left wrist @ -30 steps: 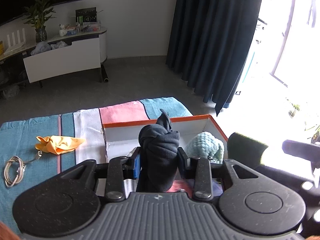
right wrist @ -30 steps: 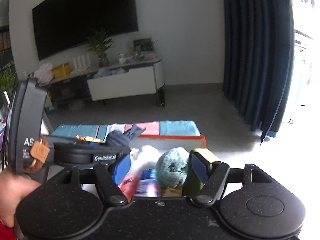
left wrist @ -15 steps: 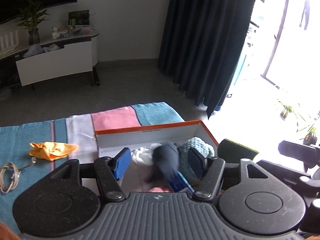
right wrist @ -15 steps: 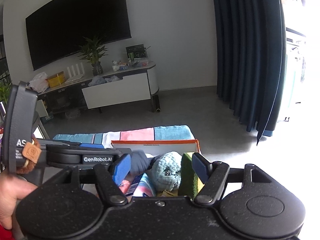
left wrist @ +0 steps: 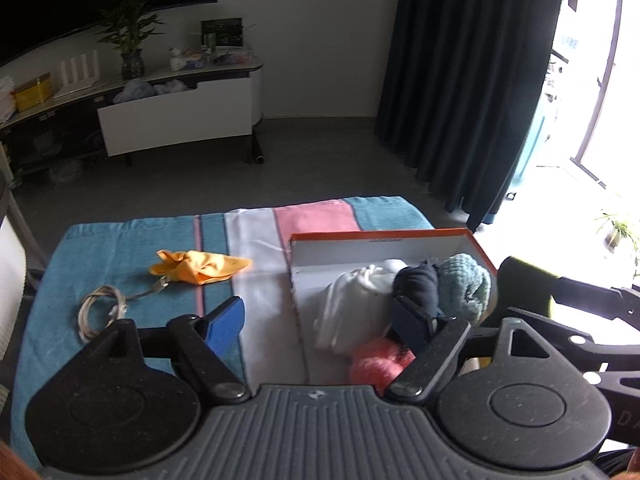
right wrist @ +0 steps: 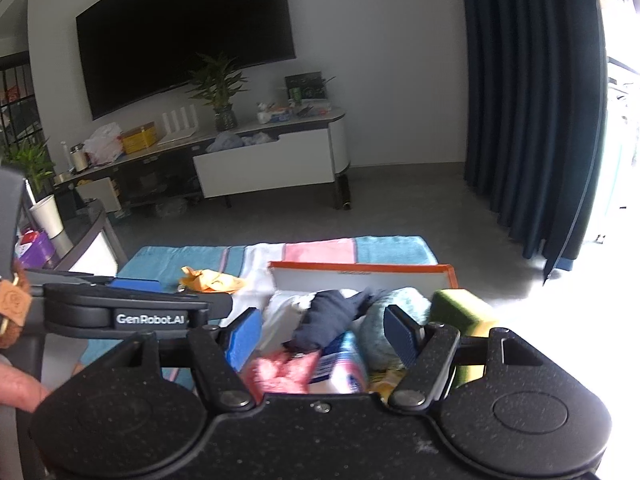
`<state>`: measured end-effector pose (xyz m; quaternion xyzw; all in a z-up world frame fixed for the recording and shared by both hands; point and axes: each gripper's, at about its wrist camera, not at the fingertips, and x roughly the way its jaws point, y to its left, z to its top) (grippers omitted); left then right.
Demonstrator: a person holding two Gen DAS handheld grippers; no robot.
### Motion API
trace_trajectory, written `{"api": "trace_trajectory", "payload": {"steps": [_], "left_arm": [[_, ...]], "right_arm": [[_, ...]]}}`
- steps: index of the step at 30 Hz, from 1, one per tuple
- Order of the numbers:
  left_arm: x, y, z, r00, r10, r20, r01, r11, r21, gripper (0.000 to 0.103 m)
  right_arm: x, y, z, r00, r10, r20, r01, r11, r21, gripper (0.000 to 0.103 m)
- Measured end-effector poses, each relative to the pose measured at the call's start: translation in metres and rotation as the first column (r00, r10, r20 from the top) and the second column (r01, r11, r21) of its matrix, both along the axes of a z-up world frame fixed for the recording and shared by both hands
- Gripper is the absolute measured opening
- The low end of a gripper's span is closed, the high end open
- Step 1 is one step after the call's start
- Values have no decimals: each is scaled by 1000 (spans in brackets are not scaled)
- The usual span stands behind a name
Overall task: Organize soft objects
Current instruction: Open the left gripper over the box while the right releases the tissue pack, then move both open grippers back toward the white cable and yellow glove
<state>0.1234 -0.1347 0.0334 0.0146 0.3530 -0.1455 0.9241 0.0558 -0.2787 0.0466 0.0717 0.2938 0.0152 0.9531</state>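
An orange-rimmed white box (left wrist: 380, 236) sits on a striped towel. In it lie a navy cloth bundle (left wrist: 416, 284), a teal knitted piece (left wrist: 464, 284), a white cloth (left wrist: 356, 300) and a pink fluffy piece (left wrist: 380, 364). My left gripper (left wrist: 318, 322) hovers over the box's left wall, its jaws opening with nothing between the pads. An orange cloth (left wrist: 200, 266) lies on the towel to the left. My right gripper (right wrist: 322, 336) stands open above the navy cloth (right wrist: 328, 320) without touching it. A green and yellow sponge (right wrist: 460, 308) rests at the box's right end.
A coiled cable (left wrist: 100, 312) lies on the towel (left wrist: 120, 248) near its left edge. A blue and white pack (right wrist: 344, 364) lies in the box. Beyond the table are grey floor, a TV cabinet (right wrist: 264, 164) and dark curtains (left wrist: 472, 80). A hand (right wrist: 16, 384) holds the left gripper.
The left gripper let go of the navy cloth, which dropped into the box beside the teal piece. Its jaws spread wide and it moved left. The right gripper stayed open.
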Motion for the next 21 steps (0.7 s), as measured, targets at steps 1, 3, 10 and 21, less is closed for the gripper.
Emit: {"api": "trace_trajectory", "payload": {"steps": [1, 3, 10, 21], "left_arm": [[-2, 5, 1, 1000, 12, -2, -12, 1000, 4, 83], [-5, 15, 2, 1000, 29, -2, -29, 1000, 9, 83], [-13, 51, 5, 994, 108, 2, -108, 994, 14, 83], [-15, 86, 1, 984, 180, -5, -180, 984, -12, 83]], "right_arm": [[2, 4, 0, 1000, 9, 0, -9, 1000, 6, 81], [6, 12, -1, 1000, 30, -2, -30, 999, 13, 81], [20, 49, 0, 994, 112, -6, -112, 994, 8, 81], [36, 88, -3, 981, 191, -23, -191, 982, -9, 81]]}}
